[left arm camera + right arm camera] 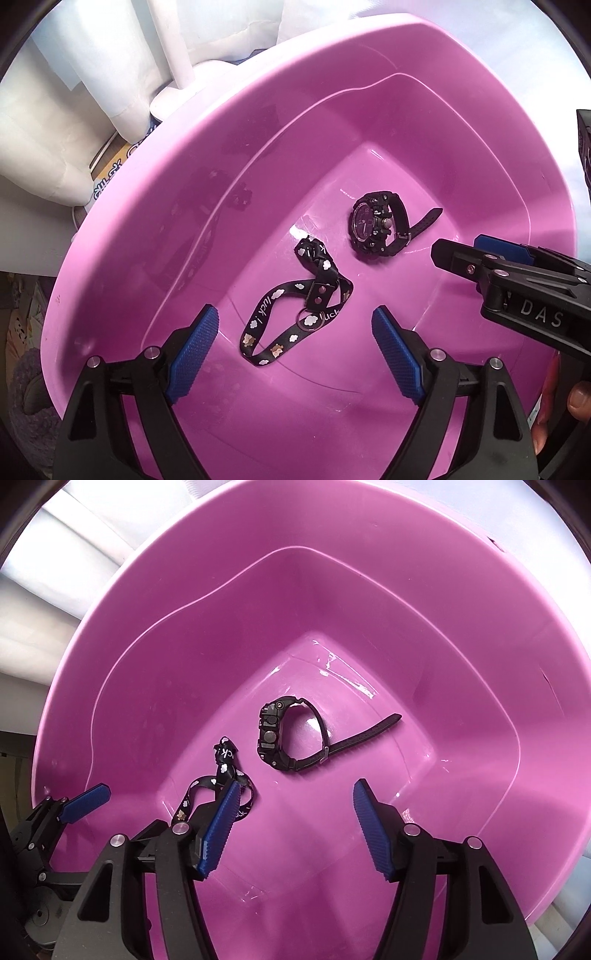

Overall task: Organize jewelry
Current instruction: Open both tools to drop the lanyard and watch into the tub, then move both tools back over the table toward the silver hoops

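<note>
A black wristwatch [380,227] lies on its side on the bottom of a pink plastic tub [229,122]. A black lanyard strap with white clouds and a key ring [295,306] lies beside it, nearer to me. My left gripper [295,332] is open and empty, hovering over the strap. My right gripper [295,805] is open and empty above the tub floor, just short of the watch [284,734]. The strap [221,775] is partly hidden behind its left finger. The right gripper also shows in the left wrist view [476,258].
The tub wall [177,627] rises on all sides around both grippers. White curtains [74,92] and a printed box [118,162] stand outside the tub at the left. The left gripper shows at the lower left of the right wrist view [85,801].
</note>
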The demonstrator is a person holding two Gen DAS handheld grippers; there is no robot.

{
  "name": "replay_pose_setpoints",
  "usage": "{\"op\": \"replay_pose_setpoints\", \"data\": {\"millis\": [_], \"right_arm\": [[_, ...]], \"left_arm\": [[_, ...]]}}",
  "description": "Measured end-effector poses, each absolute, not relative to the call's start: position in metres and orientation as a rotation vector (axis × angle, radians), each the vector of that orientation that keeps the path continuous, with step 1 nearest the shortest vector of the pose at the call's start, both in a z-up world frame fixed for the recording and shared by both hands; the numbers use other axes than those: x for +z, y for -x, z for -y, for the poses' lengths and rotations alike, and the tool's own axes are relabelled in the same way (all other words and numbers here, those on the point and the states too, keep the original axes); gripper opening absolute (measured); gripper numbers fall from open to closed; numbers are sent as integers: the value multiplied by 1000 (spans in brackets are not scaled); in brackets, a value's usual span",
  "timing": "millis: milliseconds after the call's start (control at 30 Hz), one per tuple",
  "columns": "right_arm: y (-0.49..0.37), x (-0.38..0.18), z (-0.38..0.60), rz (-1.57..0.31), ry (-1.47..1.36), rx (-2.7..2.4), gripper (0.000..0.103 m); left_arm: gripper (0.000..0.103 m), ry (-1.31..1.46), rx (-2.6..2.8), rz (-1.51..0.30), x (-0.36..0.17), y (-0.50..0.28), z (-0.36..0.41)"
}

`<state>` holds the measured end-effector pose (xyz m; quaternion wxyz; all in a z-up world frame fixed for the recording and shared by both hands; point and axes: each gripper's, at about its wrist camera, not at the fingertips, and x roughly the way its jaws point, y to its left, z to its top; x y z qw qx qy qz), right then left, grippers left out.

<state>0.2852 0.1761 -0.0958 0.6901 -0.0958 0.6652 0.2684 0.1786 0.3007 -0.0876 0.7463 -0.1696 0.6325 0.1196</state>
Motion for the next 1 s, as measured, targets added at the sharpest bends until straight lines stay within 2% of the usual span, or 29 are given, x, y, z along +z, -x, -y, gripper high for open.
{"op": "replay_pose_setpoints", "data": {"millis": [67,333,433,1000], "right_arm": [[-285,-94,-176,-1481,198,607,65],[-280,-82,-182,-1436,202,620,65],[-278,-76,-182,-1425,207,622,70],[-250,-26,-151,-1287,172,635,70]], "left_arm": [[83,374,261,-1375,-87,-178,-301],[83,351,266,-1322,-68,-174,-300],[87,358,268,-1302,-62,-170,-300],[88,284,244,-1172,-16,-135,-277]]}}
